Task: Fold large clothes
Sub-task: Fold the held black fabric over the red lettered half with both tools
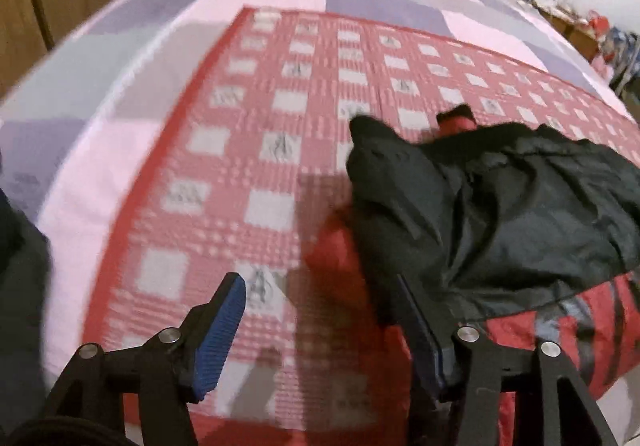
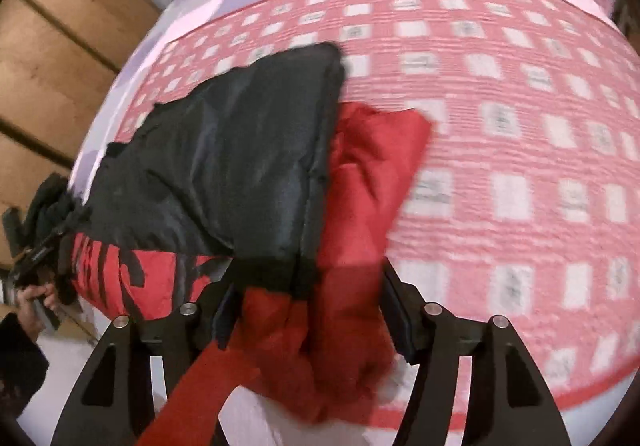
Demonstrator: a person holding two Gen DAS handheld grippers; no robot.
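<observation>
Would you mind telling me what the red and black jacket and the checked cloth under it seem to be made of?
Jacket: probably a thin synthetic shell such as nylon or polyester, since its black panel shows a soft sheen and fine creases. Checked cloth: apparently a matte woven or textured fabric with ribbed rows, though blur leaves this open.

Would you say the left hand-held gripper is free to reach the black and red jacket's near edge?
Probably yes: the left hand-held gripper is open with nothing between its fingers, and the jacket lies just beside its right finger on the checked cloth.
</observation>
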